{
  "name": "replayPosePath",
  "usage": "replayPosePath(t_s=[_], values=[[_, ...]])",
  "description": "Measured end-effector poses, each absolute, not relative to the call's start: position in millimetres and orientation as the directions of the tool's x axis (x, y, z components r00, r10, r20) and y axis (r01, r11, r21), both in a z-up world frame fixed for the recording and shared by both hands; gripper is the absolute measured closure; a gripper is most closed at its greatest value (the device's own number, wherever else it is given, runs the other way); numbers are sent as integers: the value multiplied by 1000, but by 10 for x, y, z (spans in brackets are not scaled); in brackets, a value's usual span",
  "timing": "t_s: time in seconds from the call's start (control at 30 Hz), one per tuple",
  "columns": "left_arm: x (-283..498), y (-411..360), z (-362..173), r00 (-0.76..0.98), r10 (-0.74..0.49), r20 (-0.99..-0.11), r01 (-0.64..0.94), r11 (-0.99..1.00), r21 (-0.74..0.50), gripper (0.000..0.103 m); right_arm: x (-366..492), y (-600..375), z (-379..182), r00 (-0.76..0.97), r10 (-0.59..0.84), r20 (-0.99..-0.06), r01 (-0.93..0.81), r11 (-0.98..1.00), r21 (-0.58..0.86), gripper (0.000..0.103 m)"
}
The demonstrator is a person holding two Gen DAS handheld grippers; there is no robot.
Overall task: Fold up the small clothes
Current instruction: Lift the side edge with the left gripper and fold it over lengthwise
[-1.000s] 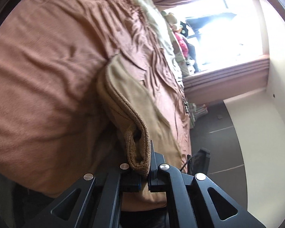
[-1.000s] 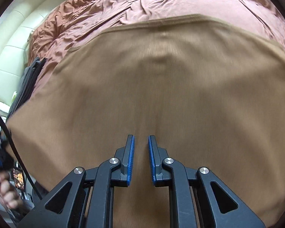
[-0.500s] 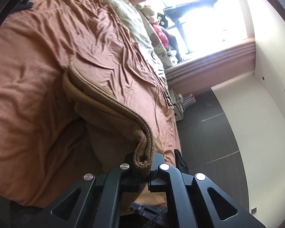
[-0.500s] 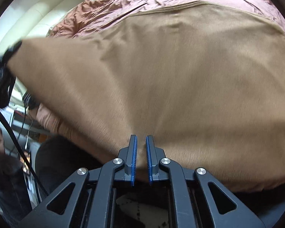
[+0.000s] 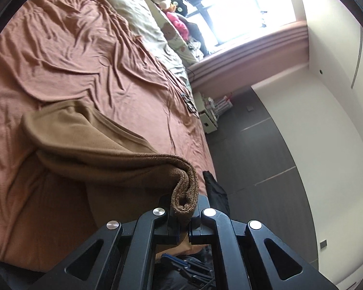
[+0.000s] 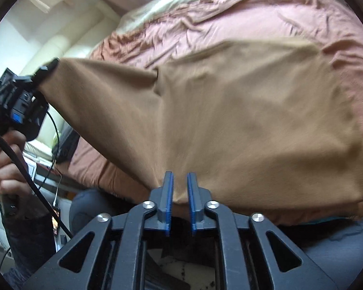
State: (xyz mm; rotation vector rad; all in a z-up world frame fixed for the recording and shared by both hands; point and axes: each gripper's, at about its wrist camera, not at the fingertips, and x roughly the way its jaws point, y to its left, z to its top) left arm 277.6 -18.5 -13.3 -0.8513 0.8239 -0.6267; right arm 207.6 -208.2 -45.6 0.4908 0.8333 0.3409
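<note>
A tan-brown knit garment (image 6: pixel 230 120) lies spread over the pink-brown bed cover (image 6: pixel 254 24). My left gripper (image 5: pixel 184 217) is shut on one rolled corner of the garment (image 5: pixel 96 145), which trails away across the bed. In the right wrist view that left gripper (image 6: pixel 44 70) holds the corner raised at the left, in a person's hand (image 6: pixel 7 164). My right gripper (image 6: pixel 180 186) hovers at the garment's near edge with its jaws opening. The blue pads (image 6: pixel 169 193) stand apart; cloth shows in the gap, but they do not press on it.
Cream bedding and plush toys (image 5: pixel 171 7) lie by the bright window. Dark floor (image 5: pixel 254 157) runs along the bed's side, with a white storage unit (image 5: pixel 208 118). A padded cream headboard (image 6: pixel 60 43) is at the left. Grey-clad legs (image 6: pixel 89 207) are close below.
The left gripper has lifted its corner higher and swung away, stretching the garment. The right gripper has drawn back to the near edge, and its jaws have spread from nearly shut.
</note>
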Motion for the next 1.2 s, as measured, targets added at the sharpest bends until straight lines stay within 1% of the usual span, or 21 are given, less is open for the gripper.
replayPosePath(t_s=[0.03, 0.07, 0.1, 0.23, 0.5, 0.73, 1.03, 1.1, 1.13, 1.17, 1.2], values=[[2781, -249, -112, 533, -761, -370, 162, 521, -838, 100, 2014, -2152, -392, 649, 454, -611, -91, 843, 530, 61], [2796, -340, -88, 519, -770, -371, 174, 521, -836, 100, 1922, -2178, -351, 666, 439, -603, -89, 849, 520, 45], [2800, -411, -68, 510, -775, -373, 184, 522, -833, 100, 1847, -2241, -282, 689, 425, -588, -93, 855, 509, 43], [2870, -728, -30, 470, -794, -385, 221, 528, -820, 100, 1552, -2468, -191, 718, 415, -559, -90, 851, 517, 43], [2971, -1452, -126, 360, -830, -425, 274, 530, -803, 100, 1111, -2960, -258, 744, 350, -570, 12, 845, 534, 43], [2985, -2051, -356, 262, -838, -478, 297, 541, -787, 100, 806, -3243, -290, 734, 313, -603, 91, 834, 544, 43], [2937, -2717, -744, 142, -822, -551, 306, 566, -766, 100, 789, -3332, -291, 712, 317, -627, 123, 823, 555, 43], [2914, -2849, -825, 120, -809, -576, 311, 581, -752, 95, 834, -3338, -310, 702, 326, -633, 115, 825, 553, 43], [2906, -2895, -858, 110, -807, -581, 313, 583, -750, 84, 871, -3343, -325, 694, 333, -639, 110, 827, 551, 43], [2891, -2937, -895, 90, -812, -577, 316, 572, -757, 69, 924, -3357, -350, 684, 341, -645, 108, 827, 551, 43], [2875, -2944, -909, 77, -817, -572, 319, 564, -762, 60, 962, -3365, -370, 672, 349, -653, 107, 827, 552, 43]])
